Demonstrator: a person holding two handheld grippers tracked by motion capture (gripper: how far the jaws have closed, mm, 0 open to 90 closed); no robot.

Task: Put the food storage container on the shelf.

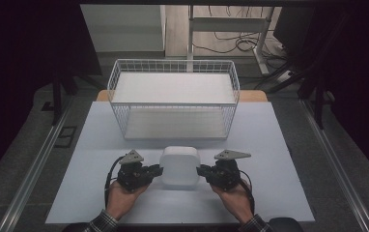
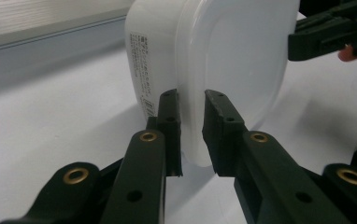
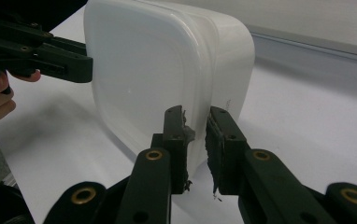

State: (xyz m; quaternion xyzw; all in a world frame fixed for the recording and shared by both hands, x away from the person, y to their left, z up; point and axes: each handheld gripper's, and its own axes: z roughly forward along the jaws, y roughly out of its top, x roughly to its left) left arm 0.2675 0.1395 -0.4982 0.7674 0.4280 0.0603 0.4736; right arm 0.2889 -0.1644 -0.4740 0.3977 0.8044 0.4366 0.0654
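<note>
Matte white table: rounded translucent plastic container (smooth).

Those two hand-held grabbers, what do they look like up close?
Each gripper, left gripper and right gripper, is black, with two flat fingers fixed by brass-coloured rivets. Each carries a grey three-cornered plate and trails a black cable. The sleeves are plaid.

A white wire basket stands at the far edge of the table, centred between its 2 far corners, long side across. Behind the table, cables lie on the floor beside a white frame. A metal rail runs along each side.
</note>
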